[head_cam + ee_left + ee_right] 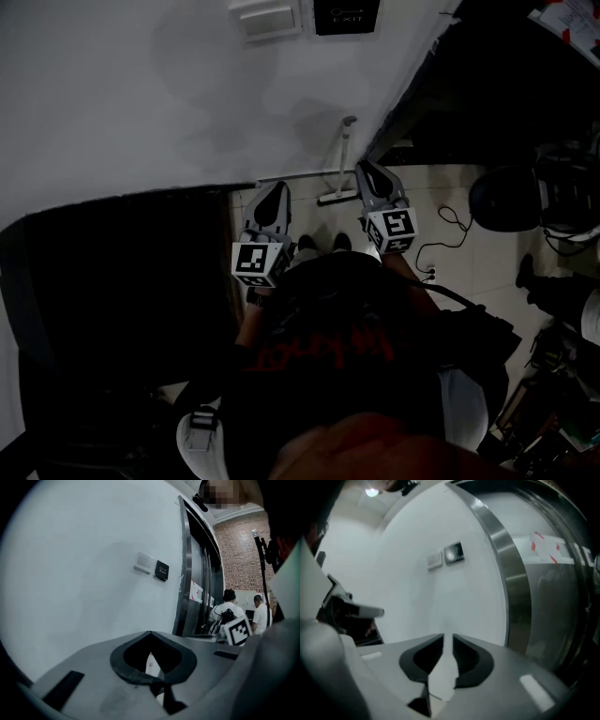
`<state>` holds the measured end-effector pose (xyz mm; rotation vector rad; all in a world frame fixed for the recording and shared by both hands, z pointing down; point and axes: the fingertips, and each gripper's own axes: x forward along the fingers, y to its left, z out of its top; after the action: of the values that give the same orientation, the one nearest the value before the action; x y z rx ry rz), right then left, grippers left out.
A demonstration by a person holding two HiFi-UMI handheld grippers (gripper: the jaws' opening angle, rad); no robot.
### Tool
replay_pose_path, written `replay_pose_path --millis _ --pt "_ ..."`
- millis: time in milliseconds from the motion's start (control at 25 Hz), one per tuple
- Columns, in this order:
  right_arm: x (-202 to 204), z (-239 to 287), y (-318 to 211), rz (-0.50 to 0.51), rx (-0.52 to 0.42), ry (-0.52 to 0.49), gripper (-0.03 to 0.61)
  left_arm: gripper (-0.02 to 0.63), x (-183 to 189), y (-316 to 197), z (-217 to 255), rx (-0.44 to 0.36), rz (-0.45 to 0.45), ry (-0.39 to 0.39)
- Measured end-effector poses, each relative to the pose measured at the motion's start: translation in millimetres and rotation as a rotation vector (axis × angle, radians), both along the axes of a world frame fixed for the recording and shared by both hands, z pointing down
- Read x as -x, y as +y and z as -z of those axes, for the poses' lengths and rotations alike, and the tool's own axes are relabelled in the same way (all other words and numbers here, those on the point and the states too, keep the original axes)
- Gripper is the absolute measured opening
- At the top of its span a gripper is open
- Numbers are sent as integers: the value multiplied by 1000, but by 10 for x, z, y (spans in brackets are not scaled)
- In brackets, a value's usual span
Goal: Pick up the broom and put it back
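Note:
The broom (341, 161) leans upright on the white wall, its pale handle rising from a head that rests on the tiled floor just ahead of my feet. My left gripper (275, 187) is held left of the broom and short of it; in the left gripper view its jaws (150, 633) meet at the tips, empty. My right gripper (364, 167) sits close beside the broom head on its right. Its jaws (447, 637) stand a narrow slit apart with only wall showing between them. Neither gripper view shows the broom.
A switch plate (267, 17) and a black sign (346, 13) hang on the wall. A steel lift door frame (511, 573) stands to the right. A large dark block (122, 281) fills the left. A black cable (452, 230) and a dark round object (502, 197) lie right. People (228, 611) stand further off.

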<state>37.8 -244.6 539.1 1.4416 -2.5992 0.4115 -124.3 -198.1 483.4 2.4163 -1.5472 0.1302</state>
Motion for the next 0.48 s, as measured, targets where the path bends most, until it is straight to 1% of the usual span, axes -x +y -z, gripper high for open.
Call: replay_pose_path --millis 40,80,120,160,200,280,320,360,400,440,480 --pt "-18 -375 -63 4 83 31 130 0 31 24 -22 10 10 -9" --pt "-20 -784 -144 13 169 62 186 0 75 51 -44 18 22 -26" --pt "-11 -1188 -257 23 245 97 203 0 127 77 -67 25 36 -46" --pt "6 -1547 -409 29 300 141 211 0 189 108 -91 33 53 -64" --pt "30 -1828 -593 26 334 190 215 0 264 158 -114 43 72 -78" --pt "66 -2179 -1045 -4 348 295 216 0 452 294 -156 65 122 -95" --pt "69 -2330 -1266 -22 357 338 230 0 550 367 -177 74 151 -101" --pt "64 -2490 -1437 -39 383 364 242 0 646 445 -201 83 181 -107" --pt "54 -2634 -1551 -55 417 374 241 0 740 529 -227 94 210 -112" --pt "46 -2726 -1613 -69 443 375 225 0 831 613 -253 104 236 -117" --pt "48 -2755 -1630 -74 455 376 169 0 919 687 -275 114 258 -119"
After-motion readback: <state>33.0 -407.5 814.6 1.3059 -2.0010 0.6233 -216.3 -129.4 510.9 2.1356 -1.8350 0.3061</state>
